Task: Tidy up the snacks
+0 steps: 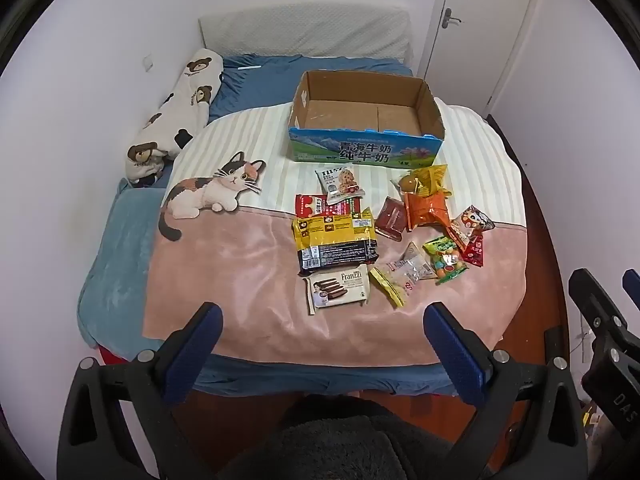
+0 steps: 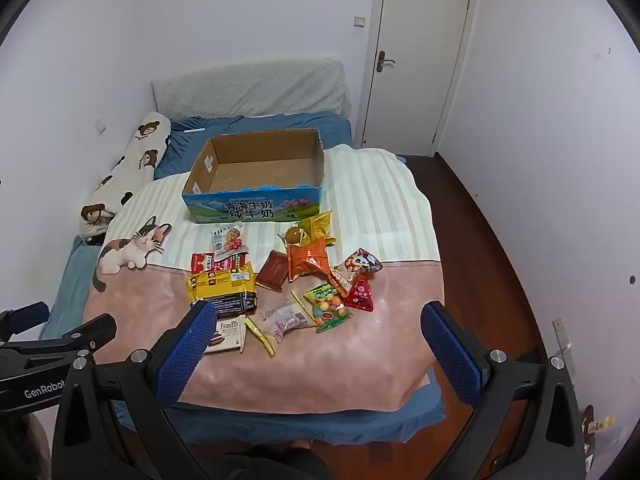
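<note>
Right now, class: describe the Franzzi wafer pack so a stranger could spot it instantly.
Start at the open cardboard box on the bed. Snacks lie scattered before it on the pink blanket. The Franzzi pack lies nearest the bed's foot: cream-white, picturing dark wafers, below the yellow-black packet.

The red packet [image 1: 310, 205] is lying partly hidden under the cookie pouch [image 1: 340, 181] and the yellow-and-black pack [image 1: 335, 238] — its small print is proving too tiny to read. In the right wrist view the right gripper's blue pad [image 2: 188, 350] is covering part of the Franzzi box [image 2: 228, 334], and the left gripper [image 2: 52, 332] is running off the frame's left edge.
</note>
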The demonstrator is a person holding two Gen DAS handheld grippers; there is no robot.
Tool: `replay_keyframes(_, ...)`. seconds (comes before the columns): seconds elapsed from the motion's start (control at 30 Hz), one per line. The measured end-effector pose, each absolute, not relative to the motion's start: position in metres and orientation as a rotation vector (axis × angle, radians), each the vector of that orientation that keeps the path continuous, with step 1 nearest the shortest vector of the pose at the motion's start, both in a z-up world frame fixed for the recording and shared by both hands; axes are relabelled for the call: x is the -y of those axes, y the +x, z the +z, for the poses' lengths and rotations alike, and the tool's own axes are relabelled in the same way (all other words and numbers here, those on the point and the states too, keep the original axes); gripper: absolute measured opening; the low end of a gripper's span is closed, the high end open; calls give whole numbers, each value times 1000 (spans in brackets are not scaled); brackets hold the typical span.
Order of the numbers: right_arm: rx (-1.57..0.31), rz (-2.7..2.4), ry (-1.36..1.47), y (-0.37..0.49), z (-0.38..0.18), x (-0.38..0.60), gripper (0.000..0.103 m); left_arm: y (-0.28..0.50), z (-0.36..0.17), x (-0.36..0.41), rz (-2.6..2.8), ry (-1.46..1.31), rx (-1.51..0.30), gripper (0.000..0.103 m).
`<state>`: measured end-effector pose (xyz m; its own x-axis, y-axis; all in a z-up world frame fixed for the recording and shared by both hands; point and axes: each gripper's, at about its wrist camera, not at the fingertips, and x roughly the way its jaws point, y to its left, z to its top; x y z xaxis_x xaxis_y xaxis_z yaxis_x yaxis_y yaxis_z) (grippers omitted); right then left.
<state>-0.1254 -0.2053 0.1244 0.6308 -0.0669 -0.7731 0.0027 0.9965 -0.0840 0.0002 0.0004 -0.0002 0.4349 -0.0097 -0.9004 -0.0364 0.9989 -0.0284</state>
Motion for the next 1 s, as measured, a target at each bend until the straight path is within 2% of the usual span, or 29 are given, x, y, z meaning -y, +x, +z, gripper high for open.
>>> replay_keyframes(1.0,-890,-38,-47,-134,128,207,103,-2,11,12,-22,-36,-1103,103)
